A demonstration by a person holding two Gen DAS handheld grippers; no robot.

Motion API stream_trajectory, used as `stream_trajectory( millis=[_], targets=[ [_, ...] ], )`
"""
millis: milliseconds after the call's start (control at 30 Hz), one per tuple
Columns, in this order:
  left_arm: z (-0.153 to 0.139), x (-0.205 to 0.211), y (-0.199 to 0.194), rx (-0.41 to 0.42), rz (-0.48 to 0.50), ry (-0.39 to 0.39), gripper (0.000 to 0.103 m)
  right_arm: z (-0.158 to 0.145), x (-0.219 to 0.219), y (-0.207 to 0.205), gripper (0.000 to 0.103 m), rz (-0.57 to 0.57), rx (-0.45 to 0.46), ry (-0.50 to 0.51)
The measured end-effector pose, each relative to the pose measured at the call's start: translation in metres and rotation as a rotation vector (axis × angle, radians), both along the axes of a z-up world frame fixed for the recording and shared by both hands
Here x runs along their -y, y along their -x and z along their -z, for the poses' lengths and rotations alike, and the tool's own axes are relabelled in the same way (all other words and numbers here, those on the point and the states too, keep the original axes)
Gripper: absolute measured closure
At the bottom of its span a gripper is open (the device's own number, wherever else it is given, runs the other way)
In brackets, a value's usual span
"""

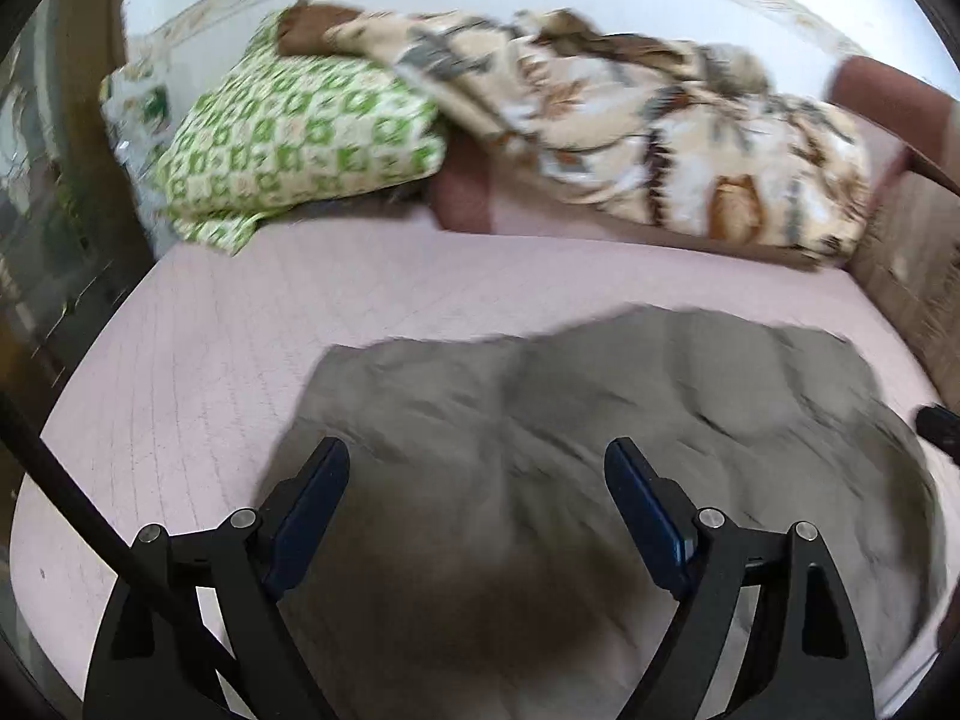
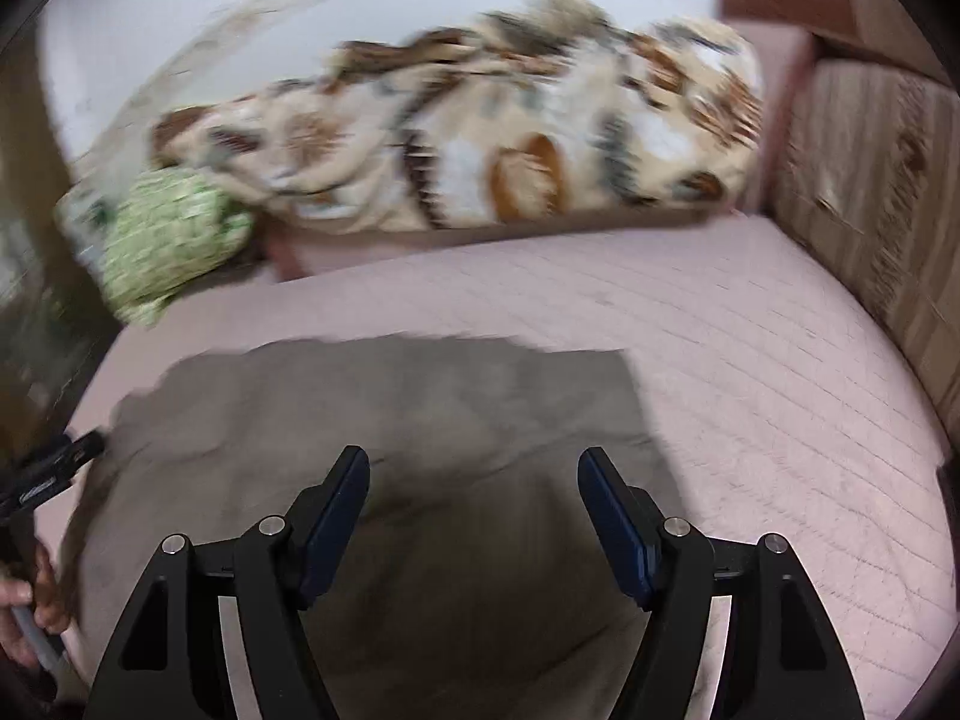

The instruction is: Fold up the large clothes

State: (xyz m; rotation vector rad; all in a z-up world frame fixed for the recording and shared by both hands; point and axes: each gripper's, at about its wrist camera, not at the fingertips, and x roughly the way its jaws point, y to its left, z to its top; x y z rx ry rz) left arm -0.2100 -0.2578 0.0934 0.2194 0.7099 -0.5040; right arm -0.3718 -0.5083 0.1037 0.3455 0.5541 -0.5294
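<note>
Soft daylight, strong motion blur in both views, fisheye bending and dark corners.

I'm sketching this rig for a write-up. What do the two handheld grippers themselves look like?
Both look identical. The left gripper and right gripper each have two matte black linkage arms with triangular cutouts and round silver pivot pins, tipped with flat dark blue fingers. A black rod or cable crosses the left wrist view's lower left corner.

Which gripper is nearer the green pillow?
Left. The left gripper hangs over the grey garment's pillow-side half; the right gripper is over its far half. The green pillow lies beyond.
</note>
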Motion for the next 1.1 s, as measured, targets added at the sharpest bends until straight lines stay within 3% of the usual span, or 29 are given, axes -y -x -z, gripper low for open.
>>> stream_trajectory(
  millis=[100, 200, 433, 633, 733, 900, 1100],
  targets=[
    [0.000, 0.004, 0.032, 0.020, 0.038, 0.009, 0.016, 0.003, -0.037, -0.001, 0.027, -0.070, 0.004, 0.011],
    [0.017, 0.014, 0.048, 0.022, 0.055, -0.027, 0.016, 0.015, -0.065, -0.008, 0.027, -0.098, -0.049, 0.051],
    [0.054, 0.018, 0.031, -0.071, 0.039, -0.019, 0.015, 0.054, -0.065, -0.033, 0.023, -0.096, -0.167, 0.068],
    [0.062, 0.026, 0.036, -0.019, 0.032, -0.055, 0.015, 0.067, -0.062, -0.047, 0.018, -0.092, -0.221, 0.081],
    [0.057, 0.015, 0.046, 0.013, 0.009, -0.022, 0.015, 0.066, -0.062, -0.045, 0.017, -0.085, -0.205, 0.082],
    [0.045, -0.014, 0.091, 0.130, -0.039, -0.031, 0.015, 0.042, -0.079, 0.000, 0.017, -0.075, -0.044, 0.053],
    [0.044, -0.048, 0.124, 0.135, -0.063, -0.003, 0.015, 0.051, -0.104, 0.046, 0.017, -0.050, -0.037, 0.065]
  ],
)
